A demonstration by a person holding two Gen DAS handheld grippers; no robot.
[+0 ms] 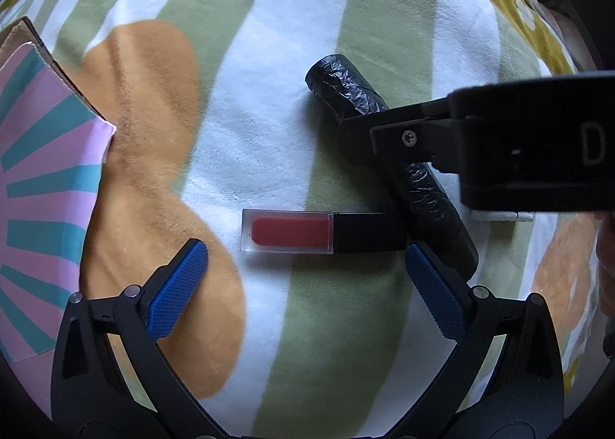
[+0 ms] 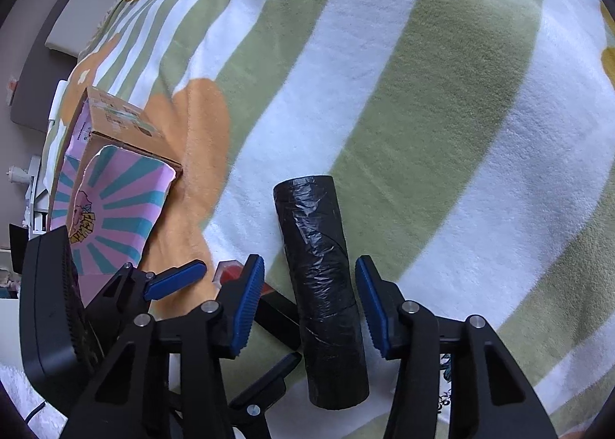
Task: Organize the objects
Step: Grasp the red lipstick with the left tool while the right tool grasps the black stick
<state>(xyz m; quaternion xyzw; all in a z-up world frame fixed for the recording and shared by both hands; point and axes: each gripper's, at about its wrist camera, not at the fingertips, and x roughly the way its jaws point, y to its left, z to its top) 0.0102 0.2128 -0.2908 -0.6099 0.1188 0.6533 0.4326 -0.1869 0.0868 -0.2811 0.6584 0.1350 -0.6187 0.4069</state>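
A black roll of bin bags lies on the striped blanket. My right gripper is open, with one blue pad on each side of the roll and a gap at both. A lip gloss tube, clear with red inside and a black cap, lies crosswise with its cap end against the roll. My left gripper is open just short of the tube, nothing between its pads. In the left wrist view the right gripper reaches in from the right over the roll.
An open cardboard box with a pink and teal sunburst lining sits at the left on the blanket's orange patch; the same box appears in the right wrist view. A small white item lies under the right gripper's body. A hand shows at the right edge.
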